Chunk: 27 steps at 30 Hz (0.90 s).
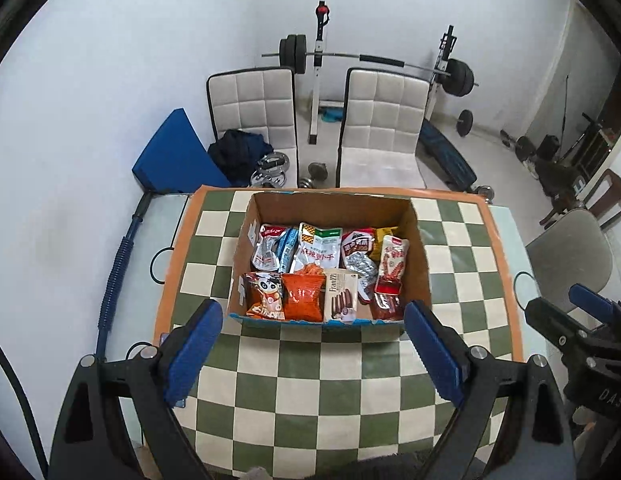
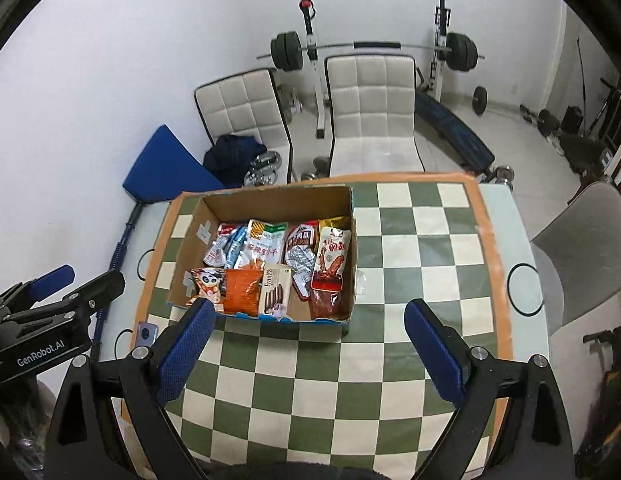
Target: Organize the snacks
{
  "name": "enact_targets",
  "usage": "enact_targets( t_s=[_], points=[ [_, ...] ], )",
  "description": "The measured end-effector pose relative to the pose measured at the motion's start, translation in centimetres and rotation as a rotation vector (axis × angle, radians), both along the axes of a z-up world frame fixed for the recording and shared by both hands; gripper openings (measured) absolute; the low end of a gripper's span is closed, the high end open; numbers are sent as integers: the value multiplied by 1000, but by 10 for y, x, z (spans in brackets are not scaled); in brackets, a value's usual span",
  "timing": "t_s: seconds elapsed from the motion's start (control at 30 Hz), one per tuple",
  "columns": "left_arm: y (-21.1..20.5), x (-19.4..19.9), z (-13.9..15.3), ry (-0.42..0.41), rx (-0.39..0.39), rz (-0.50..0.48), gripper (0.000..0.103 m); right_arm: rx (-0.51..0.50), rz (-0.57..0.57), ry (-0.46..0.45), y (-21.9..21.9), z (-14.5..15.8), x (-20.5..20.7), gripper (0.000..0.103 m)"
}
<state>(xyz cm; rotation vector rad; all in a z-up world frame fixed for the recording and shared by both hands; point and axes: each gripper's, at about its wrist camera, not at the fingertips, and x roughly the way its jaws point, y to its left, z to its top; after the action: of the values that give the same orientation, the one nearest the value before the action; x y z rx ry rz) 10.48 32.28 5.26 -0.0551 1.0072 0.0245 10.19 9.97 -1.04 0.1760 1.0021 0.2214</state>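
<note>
An open cardboard box stands on the checkered table and holds several snack packs. In front lie a panda pack, an orange pack and a Franzzi biscuit box. Silver and red packs lie behind. My left gripper is open and empty just before the box's near wall. My right gripper is open and empty, before the box's near right corner.
The green and cream checkered cloth has an orange border. A phone lies at the table's left edge. Two white chairs and a barbell rack stand beyond. A grey chair is at right.
</note>
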Motion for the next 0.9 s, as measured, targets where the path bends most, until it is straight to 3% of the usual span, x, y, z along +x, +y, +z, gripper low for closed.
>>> enact_targets(
  t_s=[0.43,0.53,0.9],
  points=[
    [-4,-36,27,-62,-22,-6,93,-49,21,-65,-3,42,-47,98],
    [-2,-36,27,-80,-19,12,103,-56,13,-69,-2,41,-47,101],
    [5,-24,14,-120,17,60,103,-91,-67,-87,-6,19,-32,102]
  ],
)
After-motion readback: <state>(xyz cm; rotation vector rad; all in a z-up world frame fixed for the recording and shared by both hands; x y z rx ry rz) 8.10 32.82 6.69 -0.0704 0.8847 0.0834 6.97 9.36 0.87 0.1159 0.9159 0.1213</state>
